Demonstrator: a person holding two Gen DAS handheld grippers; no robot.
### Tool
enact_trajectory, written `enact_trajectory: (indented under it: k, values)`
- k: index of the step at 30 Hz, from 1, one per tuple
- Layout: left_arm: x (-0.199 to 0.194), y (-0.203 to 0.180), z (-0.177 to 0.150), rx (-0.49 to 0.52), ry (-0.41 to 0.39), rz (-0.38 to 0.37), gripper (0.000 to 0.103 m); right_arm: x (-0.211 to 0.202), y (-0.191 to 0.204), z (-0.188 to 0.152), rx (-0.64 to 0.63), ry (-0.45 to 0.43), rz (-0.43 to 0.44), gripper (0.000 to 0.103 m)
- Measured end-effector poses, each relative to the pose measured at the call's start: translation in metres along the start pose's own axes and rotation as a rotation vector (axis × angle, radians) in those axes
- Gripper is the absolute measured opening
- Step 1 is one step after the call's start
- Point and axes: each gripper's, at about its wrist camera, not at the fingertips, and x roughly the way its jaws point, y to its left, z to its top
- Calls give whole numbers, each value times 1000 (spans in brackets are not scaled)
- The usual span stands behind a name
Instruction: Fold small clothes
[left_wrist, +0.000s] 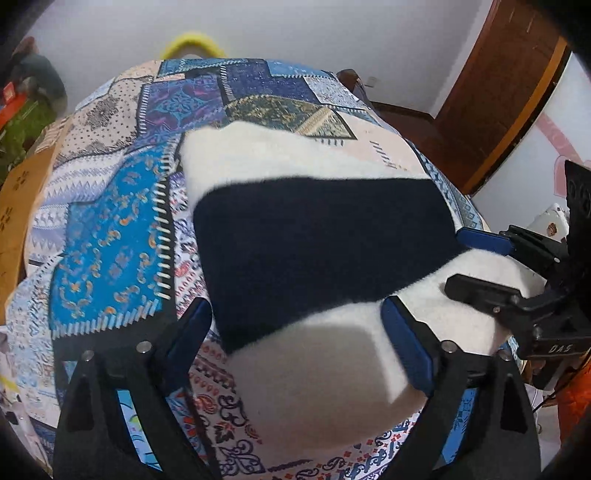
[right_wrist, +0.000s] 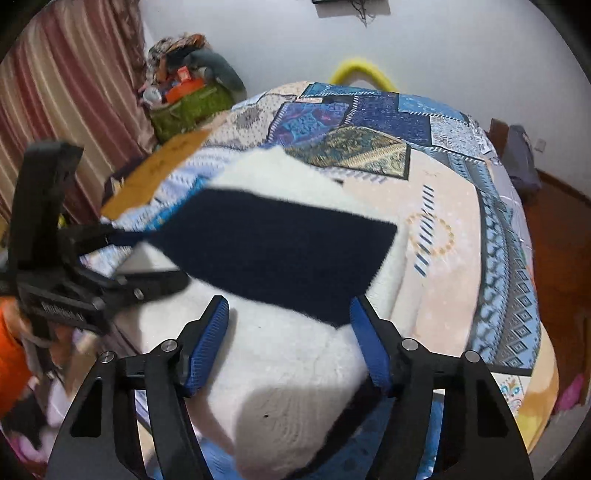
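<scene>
A fluffy white garment (left_wrist: 295, 162) with a wide navy band (left_wrist: 321, 240) lies flat on a patterned bedspread (left_wrist: 110, 221). My left gripper (left_wrist: 295, 314) stands open wide over its near left corner, one finger above the bedspread and the other above white fabric, pressing nothing. My right gripper (left_wrist: 461, 264) reaches in from the right at the garment's near right edge. In the right wrist view the garment (right_wrist: 288, 354) bulges up between the right gripper's (right_wrist: 288, 339) parted fingers, below the navy band (right_wrist: 277, 251). The left gripper (right_wrist: 147, 258) shows at the left, blurred.
A yellow hoop (right_wrist: 360, 68) sits at the bed's far edge. A green basket heaped with things (right_wrist: 188, 103) and a striped curtain (right_wrist: 66, 92) stand to the left. An orange-brown mat (right_wrist: 162, 166) lies beside the bed. A wooden door (left_wrist: 509, 92) is to the right.
</scene>
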Motion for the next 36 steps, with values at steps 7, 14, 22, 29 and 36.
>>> enact_trajectory:
  k: [7, 14, 22, 29, 36]
  values:
    - [1, -5, -10, 26, -34, 57, 103, -8, 13, -15, -97, -23, -77, 63]
    - [-45, -4, -20, 92, -125, 151, 103, -26, 3, -24, -49, -25, -79, 66]
    - [-65, 27, -54, 30, -118, 198, 103, -35, -19, -49, 80, -19, -3, 69]
    - [-75, 68, -59, -55, -102, 281, 100, -58, -21, -36, 99, -61, -14, 74]
    - [-88, 63, -18, -96, -150, 131, 101, -65, -23, -12, 70, -117, -83, 82]
